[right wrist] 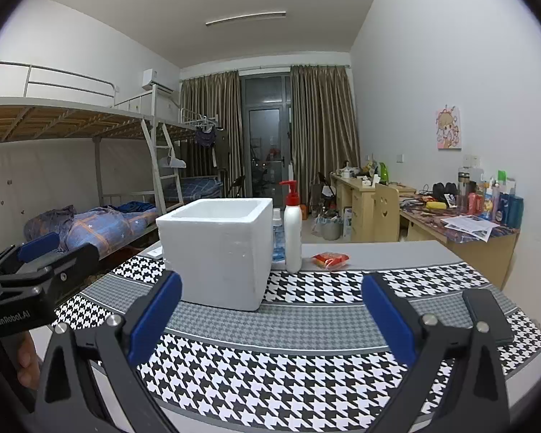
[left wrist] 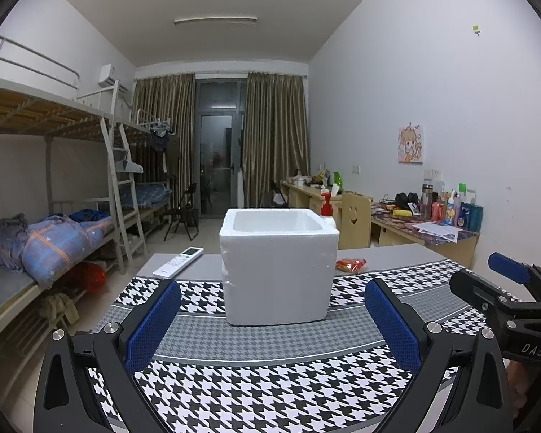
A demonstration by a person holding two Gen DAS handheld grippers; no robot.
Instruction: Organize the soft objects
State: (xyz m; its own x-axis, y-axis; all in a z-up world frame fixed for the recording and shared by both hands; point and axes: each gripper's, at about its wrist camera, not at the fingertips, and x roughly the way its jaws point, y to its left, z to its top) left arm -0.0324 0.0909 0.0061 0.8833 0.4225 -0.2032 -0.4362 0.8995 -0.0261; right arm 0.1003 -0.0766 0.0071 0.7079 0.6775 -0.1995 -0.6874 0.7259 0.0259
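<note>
A white foam box (left wrist: pixel 277 267) (right wrist: pixel 216 249) stands open-topped on a houndstooth cloth (left wrist: pixel 270 389) (right wrist: pixel 306 371) covering the table. Behind it to the right lies a small red-orange packet (left wrist: pixel 350 264) (right wrist: pixel 330 259). My left gripper (left wrist: pixel 274 324) hovers low over the cloth just in front of the box, open with nothing between its blue pads. My right gripper (right wrist: pixel 270 317) is also open and holds nothing, in front of and to the right of the box. Each gripper shows at the edge of the other's view.
A white pump bottle with a red top (right wrist: pixel 293 231) and a small clear bottle (right wrist: pixel 277 238) stand behind the box. A white remote (left wrist: pixel 178 261) lies at the back left. A black phone (right wrist: pixel 487 314) rests on the cloth at right. Bunk beds (left wrist: pixel 54 180) left, desks (left wrist: pixel 422 227) right.
</note>
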